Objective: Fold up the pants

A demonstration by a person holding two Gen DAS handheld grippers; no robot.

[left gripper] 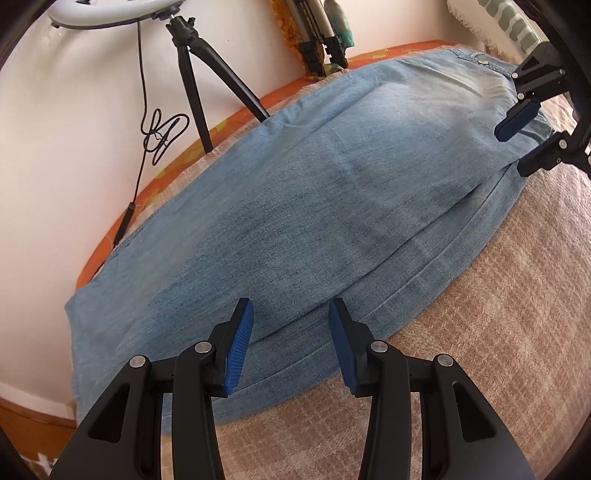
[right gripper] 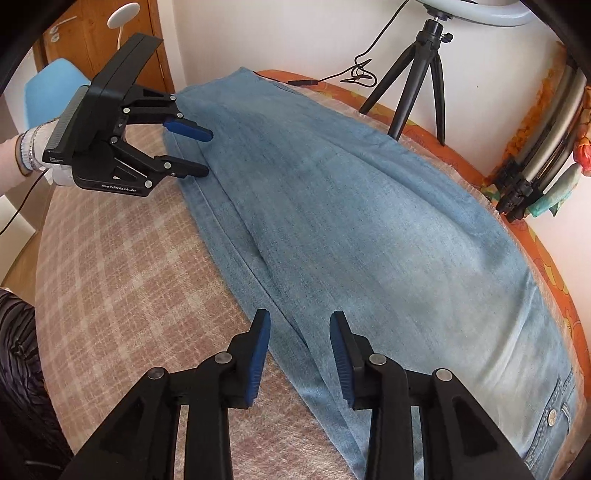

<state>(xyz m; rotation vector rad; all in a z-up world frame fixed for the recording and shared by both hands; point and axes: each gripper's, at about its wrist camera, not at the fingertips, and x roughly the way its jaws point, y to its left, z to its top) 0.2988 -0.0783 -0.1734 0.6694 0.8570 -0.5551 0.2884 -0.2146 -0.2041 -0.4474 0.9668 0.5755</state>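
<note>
Denim pants (left gripper: 295,192) lie flat along the far side of a bench covered with a beige checked cloth (left gripper: 480,332), already doubled lengthwise so one leg rests on the other, hems towards the left tool and waistband with its metal button (right gripper: 552,417) towards the right. This lay suggests the next fold is crosswise, and each tool is stationed at one end of the near seam edge to suit it. The left tool (left gripper: 291,332) hovers over the lower leg near the hem, its blue pads (left gripper: 240,343) spread with only denim visible in the gap; it grips nothing. The right tool (right gripper: 299,350) is likewise spread, poised above the near edge of the upper leg; whether its pads graze the fabric cannot be told from these views, though nothing is pinched. A tripod (right gripper: 424,74) carrying a ring light (left gripper: 122,13) stands on the bench behind the pants, just beside their far edge.
</note>
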